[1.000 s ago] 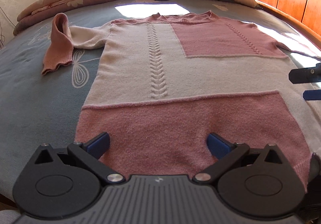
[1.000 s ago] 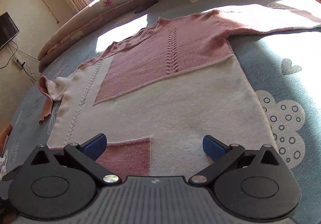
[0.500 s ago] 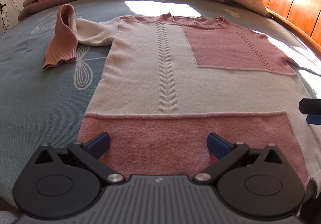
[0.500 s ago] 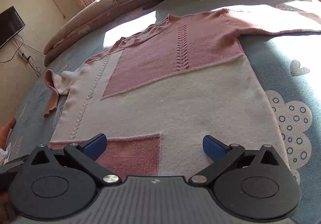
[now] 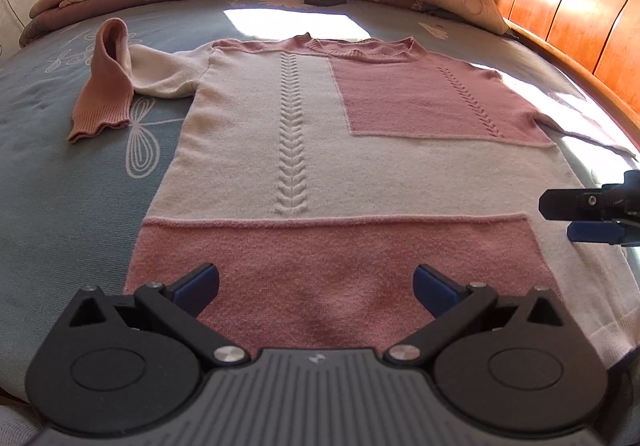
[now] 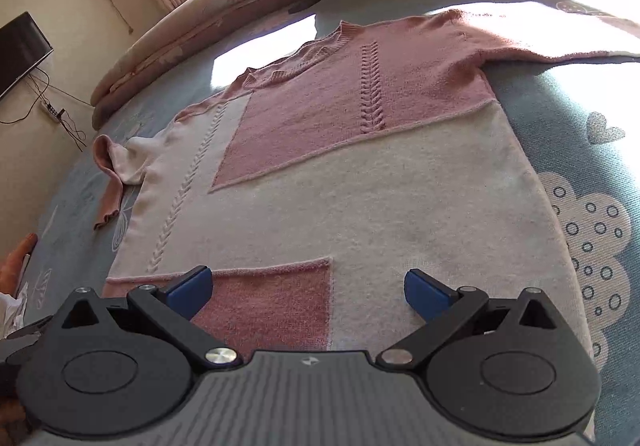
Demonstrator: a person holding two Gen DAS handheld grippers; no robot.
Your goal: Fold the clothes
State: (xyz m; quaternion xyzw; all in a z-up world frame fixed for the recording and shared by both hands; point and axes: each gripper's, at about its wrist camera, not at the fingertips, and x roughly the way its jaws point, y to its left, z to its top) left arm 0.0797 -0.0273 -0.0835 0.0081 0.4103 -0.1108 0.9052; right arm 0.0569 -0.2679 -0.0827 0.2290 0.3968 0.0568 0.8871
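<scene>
Left hand-held gripper hovers low over the pink hem band of the sweater, jaws spread wide, released, nothing between the blue pads. Right hand-held gripper is also released, jaws wide apart, poised over the sweater's lower edge near the cream part; its tip shows at the right edge of the left wrist view, beside the sweater's side. Sweater lies flat, front up, on the bed; left sleeve doubled back on itself, the other stretched out in sunlight. Pillow script too blurred to read
</scene>
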